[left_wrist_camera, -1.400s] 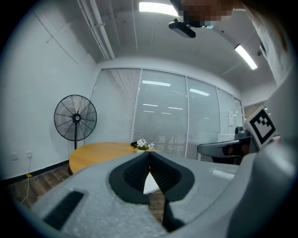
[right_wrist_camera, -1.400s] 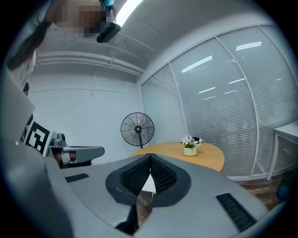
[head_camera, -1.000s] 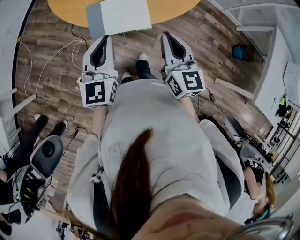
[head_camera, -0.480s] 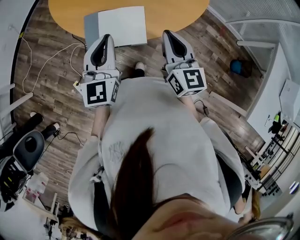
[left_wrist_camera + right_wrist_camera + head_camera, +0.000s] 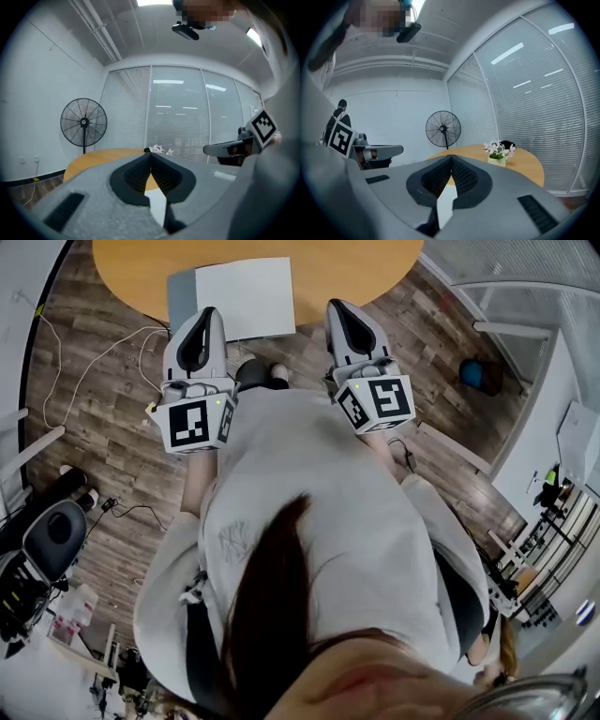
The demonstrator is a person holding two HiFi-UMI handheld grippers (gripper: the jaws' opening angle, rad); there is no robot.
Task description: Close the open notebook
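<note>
The open notebook (image 5: 242, 296) lies at the near edge of the round wooden table (image 5: 356, 263), a white page up and a grey part at its left. My left gripper (image 5: 208, 313) is shut and empty, its tips just short of the notebook's near edge. My right gripper (image 5: 337, 307) is also shut and empty, to the right of the notebook. In the left gripper view the jaws (image 5: 150, 154) meet, and the white page (image 5: 158, 204) shows below them. The right gripper view shows its jaws (image 5: 451, 157) together above the white page (image 5: 446, 199).
White cables (image 5: 94, 343) trail over the wood floor at the left, and an office chair (image 5: 52, 535) stands further left. A standing fan (image 5: 84, 123) is beyond the table. A pot of flowers (image 5: 499, 151) sits on the table's far side, before glass walls with blinds.
Both grippers have moved toward the table, and more of the table and notebook shows at the top of the head view. The chair at the left has slid down the picture.
</note>
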